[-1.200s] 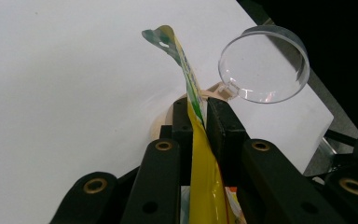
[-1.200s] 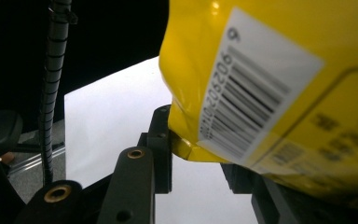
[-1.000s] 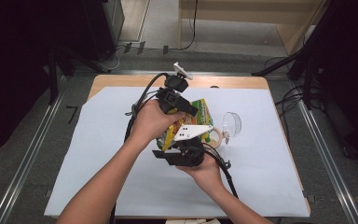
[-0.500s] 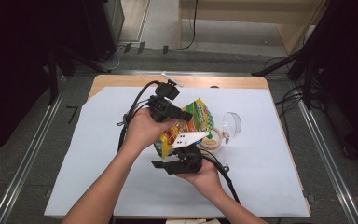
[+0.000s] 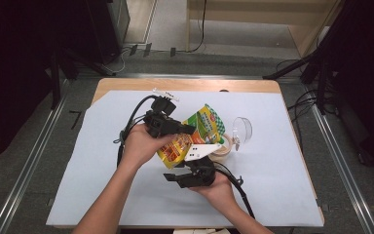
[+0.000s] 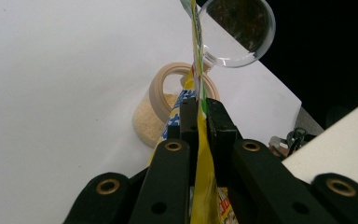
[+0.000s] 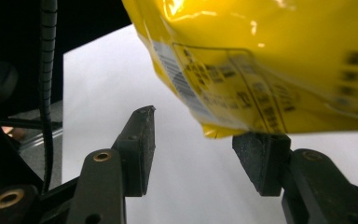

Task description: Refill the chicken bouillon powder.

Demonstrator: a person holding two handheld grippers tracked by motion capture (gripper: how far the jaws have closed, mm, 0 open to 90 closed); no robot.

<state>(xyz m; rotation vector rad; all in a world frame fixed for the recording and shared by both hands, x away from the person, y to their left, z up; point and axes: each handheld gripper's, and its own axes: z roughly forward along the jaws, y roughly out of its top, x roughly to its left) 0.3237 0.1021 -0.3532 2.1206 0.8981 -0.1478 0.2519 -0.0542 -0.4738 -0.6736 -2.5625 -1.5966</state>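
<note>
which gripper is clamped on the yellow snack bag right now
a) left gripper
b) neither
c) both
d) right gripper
a) In the left gripper view the left gripper has its jaws pinched shut on the edge of the yellow snack bag; in the right gripper view the right gripper stands open, with the bag's corner above its gap.

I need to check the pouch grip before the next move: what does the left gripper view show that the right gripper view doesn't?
Left gripper view alone: the left claw pinching the yellow pouch edge-on, with a jar of pale grains and a clear round lid behind it. Right gripper view alone: the right claw, jaws apart after just opening, and the pouch's printed bottom corner above its right pad, which looks just under it. Both views: the pouch and the white table cover.
</note>
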